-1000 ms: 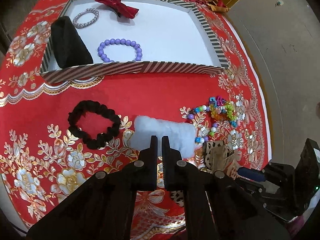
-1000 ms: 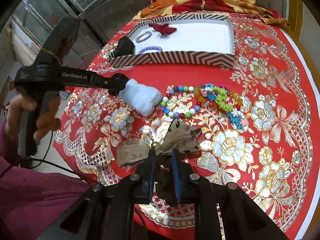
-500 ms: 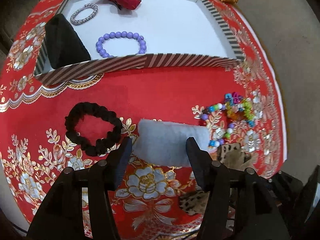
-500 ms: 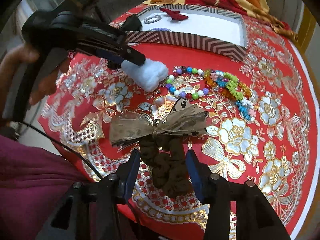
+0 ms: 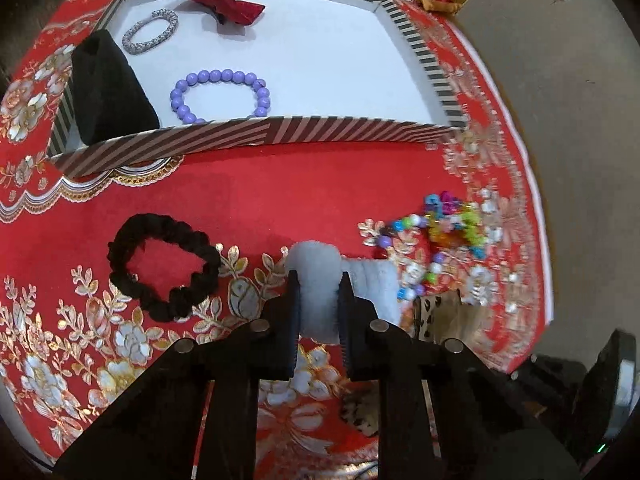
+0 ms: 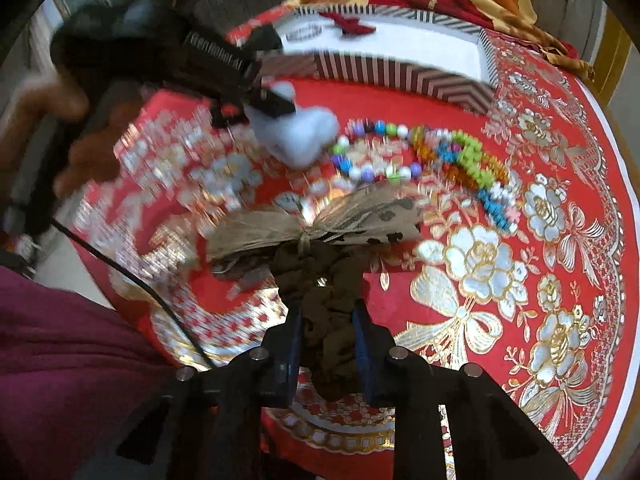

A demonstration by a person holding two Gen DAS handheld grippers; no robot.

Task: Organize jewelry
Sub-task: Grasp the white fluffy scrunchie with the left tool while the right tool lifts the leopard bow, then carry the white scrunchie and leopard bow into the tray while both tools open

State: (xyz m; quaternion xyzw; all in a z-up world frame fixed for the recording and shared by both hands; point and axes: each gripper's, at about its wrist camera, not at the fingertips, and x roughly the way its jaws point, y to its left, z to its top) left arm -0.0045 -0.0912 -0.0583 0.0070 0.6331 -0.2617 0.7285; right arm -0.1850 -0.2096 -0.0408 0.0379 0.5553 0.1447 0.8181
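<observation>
My left gripper (image 5: 319,280) points down at the red tablecloth. Its jaws are closing on a white fluffy hair piece (image 5: 316,258), which bulges between the pads. In the right wrist view the same white piece (image 6: 296,136) is blurred. My right gripper (image 6: 327,316) is closing its jaws on a dark brown scrunchie (image 6: 320,276) with a leopard-print bow (image 6: 320,220), and the pads press its folds. A striped tray (image 5: 280,132) at the back holds a purple bead bracelet (image 5: 220,96), a silver bracelet (image 5: 150,32), a red bow (image 5: 218,2) and a black block (image 5: 108,92).
A black scrunchie (image 5: 160,256) lies left of the left gripper. Coloured bead strings (image 6: 420,148) lie in a heap beyond the bow. A person's hand and a maroon sleeve (image 6: 60,360) are at the left. The table's edge curves close on the right.
Both grippers opened wide and then closed, the left around the white fluffy piece and the right around the brown scrunchie. The right gripper came down closer to the scrunchie.
</observation>
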